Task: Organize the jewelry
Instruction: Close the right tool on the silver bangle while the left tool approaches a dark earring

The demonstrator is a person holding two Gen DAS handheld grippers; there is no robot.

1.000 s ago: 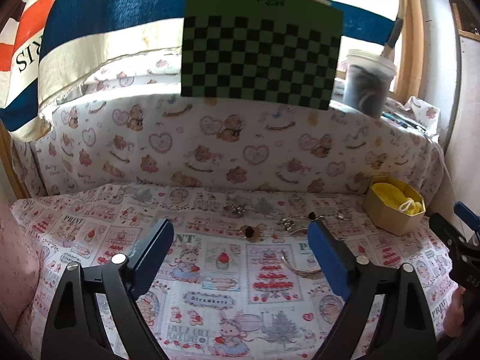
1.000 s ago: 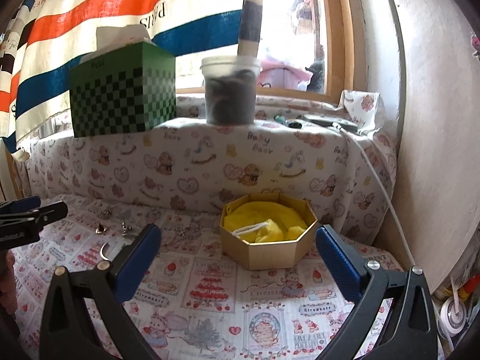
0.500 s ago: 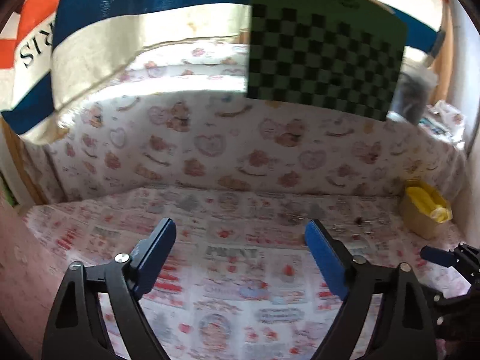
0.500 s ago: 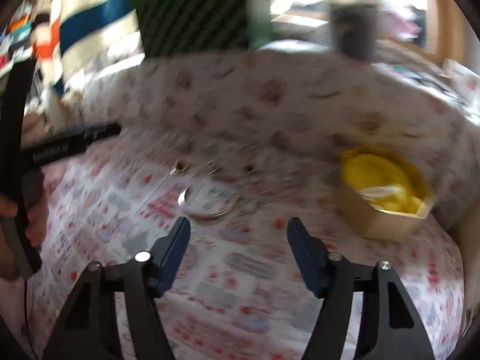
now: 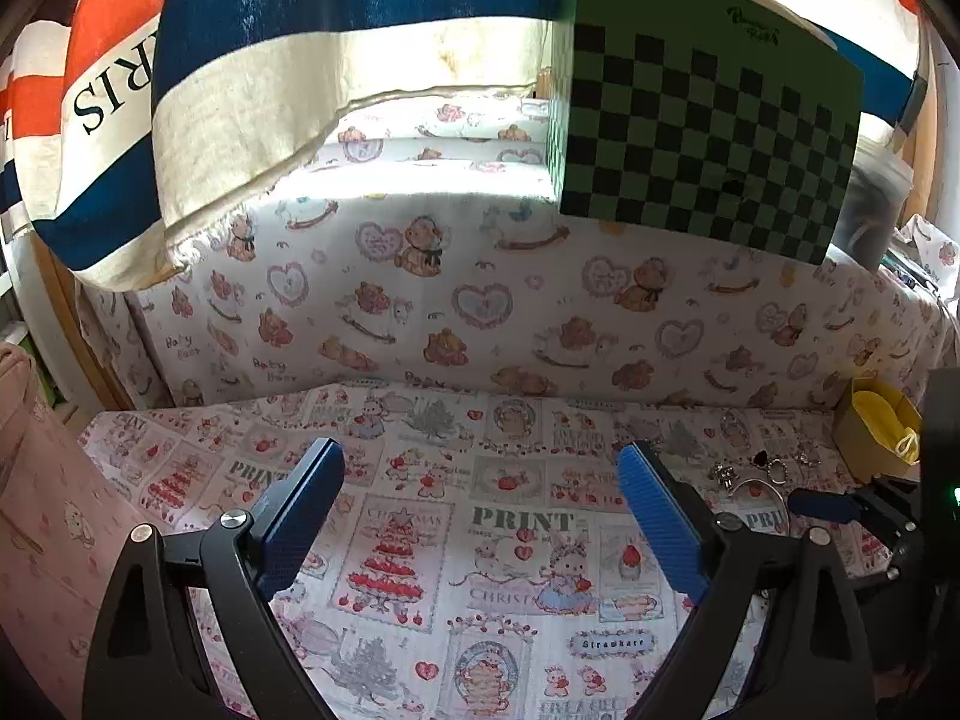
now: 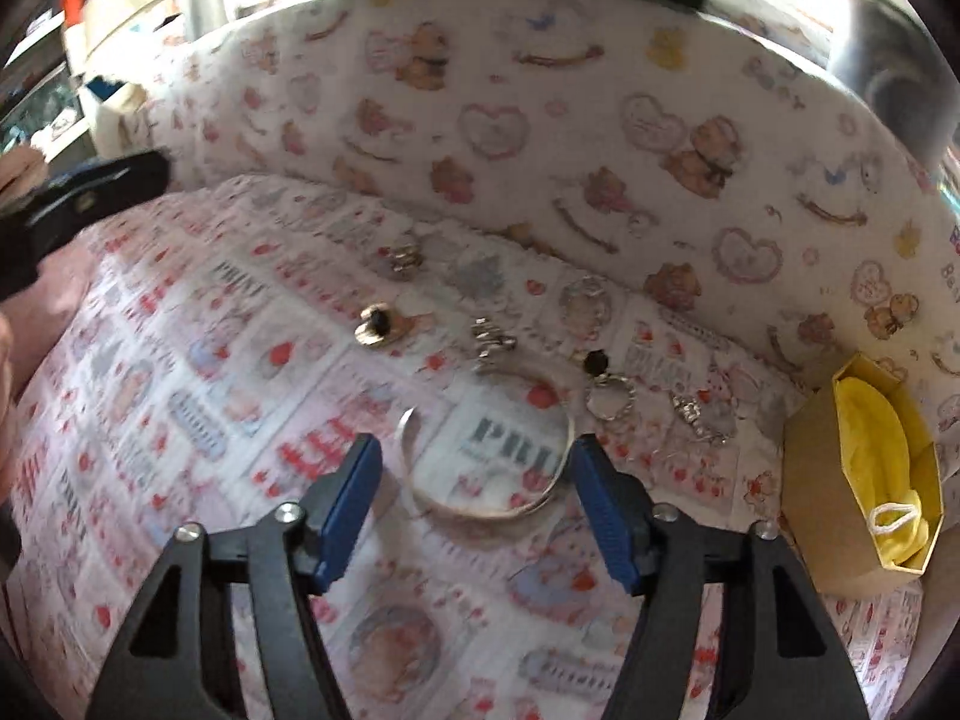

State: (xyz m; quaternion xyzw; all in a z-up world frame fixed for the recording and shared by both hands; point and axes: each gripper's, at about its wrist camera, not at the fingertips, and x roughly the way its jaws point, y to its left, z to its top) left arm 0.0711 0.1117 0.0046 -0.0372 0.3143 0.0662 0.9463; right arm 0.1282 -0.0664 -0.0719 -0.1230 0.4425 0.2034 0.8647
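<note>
A silver bangle (image 6: 489,468) lies open on the printed cloth. My right gripper (image 6: 477,495) is open and low, its blue fingers just outside the bangle on either side. Behind it lie a gold piece with a black stone (image 6: 378,324), a small silver piece (image 6: 492,339), a ring with a black stone (image 6: 609,393) and more small pieces. The tan octagonal box (image 6: 807,516) with yellow lining stands at the right. My left gripper (image 5: 480,513) is open and empty over bare cloth, left of the jewelry (image 5: 759,471) and the box (image 5: 870,438).
A cloth-covered ledge rises behind the work surface (image 5: 480,324). On it stand a green checkered tissue box (image 5: 702,132) and a dark tub (image 5: 873,210). A striped towel (image 5: 270,90) hangs at the upper left. The left gripper shows at the left edge of the right wrist view (image 6: 90,192).
My right gripper swung left from the yellow-lined box and came down around the bangle, its fingers narrower than before. My left gripper moved left, away from the jewelry.
</note>
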